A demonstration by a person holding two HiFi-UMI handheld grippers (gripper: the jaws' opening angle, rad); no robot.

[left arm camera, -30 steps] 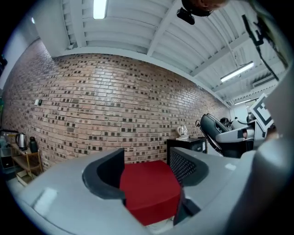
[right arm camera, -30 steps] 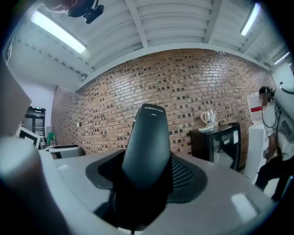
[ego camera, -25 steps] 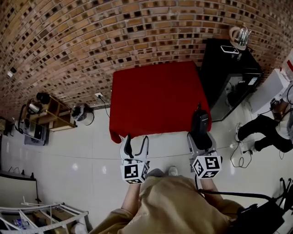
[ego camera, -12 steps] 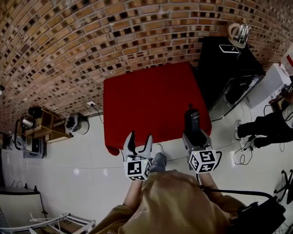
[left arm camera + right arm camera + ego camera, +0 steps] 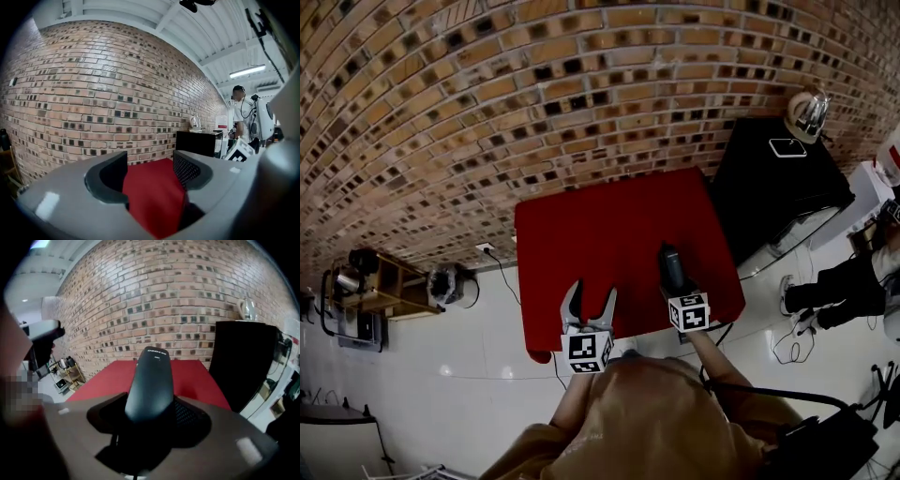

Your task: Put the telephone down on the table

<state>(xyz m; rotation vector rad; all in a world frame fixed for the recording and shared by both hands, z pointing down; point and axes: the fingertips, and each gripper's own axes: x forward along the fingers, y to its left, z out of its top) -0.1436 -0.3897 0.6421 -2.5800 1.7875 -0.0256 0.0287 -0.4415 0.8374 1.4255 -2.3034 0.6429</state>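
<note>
A black cordless telephone sticks out forward from my right gripper, whose jaws are shut on its lower end. In the head view the telephone hangs over the near right part of the red table, tilted down toward it. My left gripper is open over the table's near edge, nothing between its fingers. In the left gripper view the gap in the left gripper shows only the red table and the brick wall behind.
A black cabinet stands right of the table with a kettle and a small flat device on top. A person is at the far right. A wooden shelf stands left by the brick wall.
Both grippers have moved forward from over the floor to over the table's near edge. The right one has dropped and tipped downward with the telephone still in it.
</note>
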